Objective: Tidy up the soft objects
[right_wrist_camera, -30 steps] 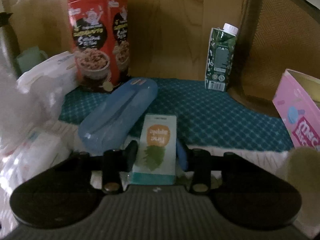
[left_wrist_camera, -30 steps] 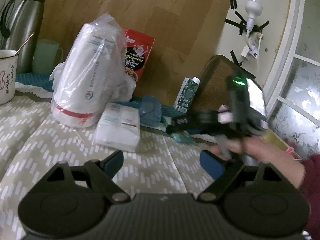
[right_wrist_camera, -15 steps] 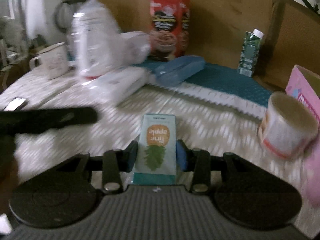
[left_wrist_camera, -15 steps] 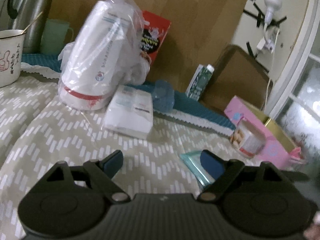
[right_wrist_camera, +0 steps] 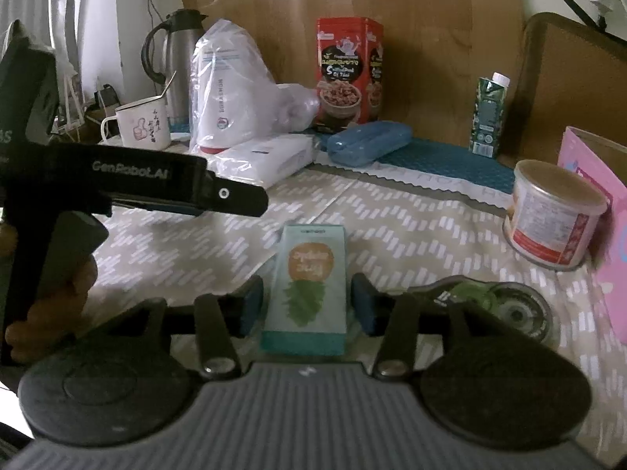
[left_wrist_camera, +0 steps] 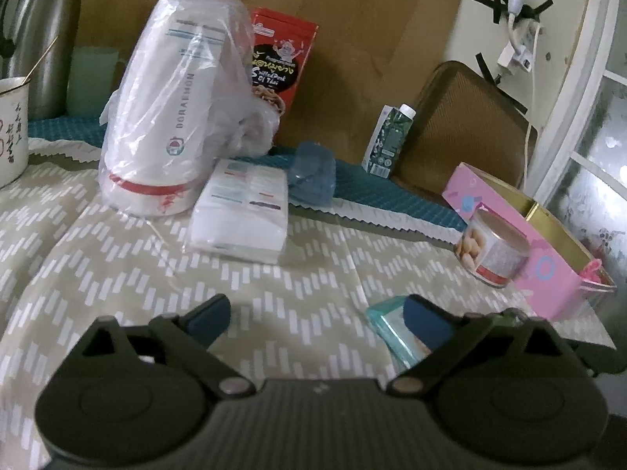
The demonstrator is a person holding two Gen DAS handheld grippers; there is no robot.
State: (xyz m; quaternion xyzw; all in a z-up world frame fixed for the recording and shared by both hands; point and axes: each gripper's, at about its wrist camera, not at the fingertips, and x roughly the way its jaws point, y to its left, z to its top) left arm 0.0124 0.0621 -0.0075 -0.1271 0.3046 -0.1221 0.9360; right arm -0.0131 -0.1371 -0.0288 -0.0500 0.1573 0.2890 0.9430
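Observation:
A teal tissue pack with a pineapple print (right_wrist_camera: 309, 290) lies on the patterned tablecloth between the fingers of my right gripper (right_wrist_camera: 307, 305). The jaws stand a little apart from its sides, so the gripper is open. The pack's corner also shows in the left wrist view (left_wrist_camera: 388, 327), by the right finger of my left gripper (left_wrist_camera: 317, 319), which is open and empty above the cloth. The left gripper's body (right_wrist_camera: 129, 188) shows at left in the right wrist view. A white tissue pack (left_wrist_camera: 241, 211) and a bagged white roll (left_wrist_camera: 172, 117) sit further back.
A blue case (right_wrist_camera: 368, 143), red snack box (right_wrist_camera: 348, 74), green carton (right_wrist_camera: 488, 117), round tin (right_wrist_camera: 552, 215) and pink box (left_wrist_camera: 529, 243) ring the cloth. A mug (right_wrist_camera: 141, 127) and steel flask (right_wrist_camera: 176, 62) stand at back left. A tape dispenser (right_wrist_camera: 490, 301) lies near my right finger.
My right gripper pulled back from the blue case to the near part of the table with the pineapple pack, then opened its jaws. The left gripper shifted slightly.

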